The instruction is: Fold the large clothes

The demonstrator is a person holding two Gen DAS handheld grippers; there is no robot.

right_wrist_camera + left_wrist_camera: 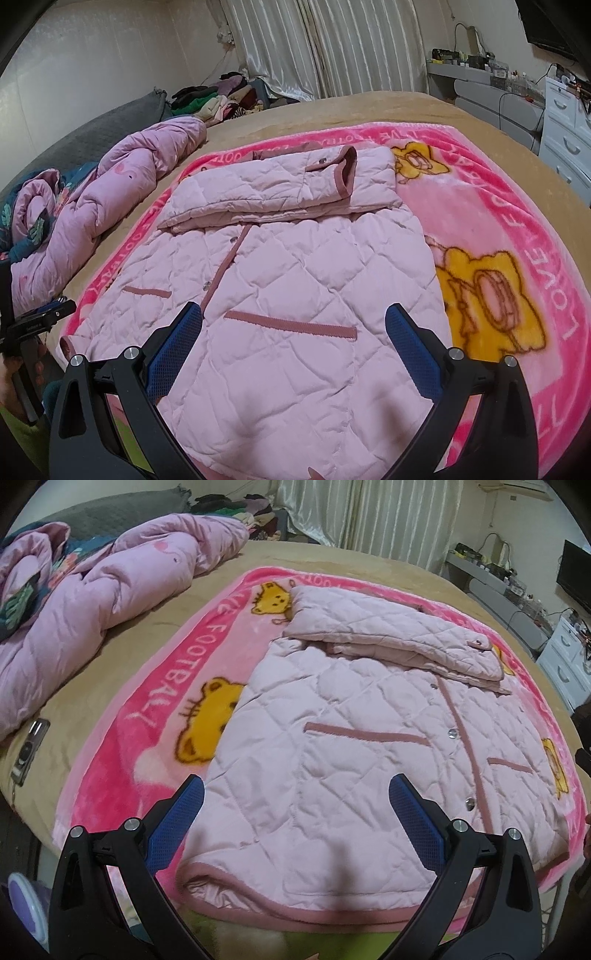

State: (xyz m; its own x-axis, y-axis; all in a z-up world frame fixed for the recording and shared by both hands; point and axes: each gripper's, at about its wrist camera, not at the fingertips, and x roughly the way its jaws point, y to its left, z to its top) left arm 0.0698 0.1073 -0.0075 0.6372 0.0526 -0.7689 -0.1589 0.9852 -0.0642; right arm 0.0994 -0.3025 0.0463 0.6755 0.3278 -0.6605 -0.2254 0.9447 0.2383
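Note:
A pale pink quilted jacket lies front up on a bright pink cartoon blanket. Both sleeves are folded across its chest. It also shows in the right wrist view, with the folded sleeves at its far end. My left gripper is open and empty, above the jacket's hem at its left half. My right gripper is open and empty, above the hem at its right half. The left gripper's tool also shows at the left edge of the right wrist view.
A crumpled pink duvet lies at the bed's left. A phone lies on the tan sheet near the left edge. Piled clothes sit behind the bed. White drawers and a shelf stand at the right.

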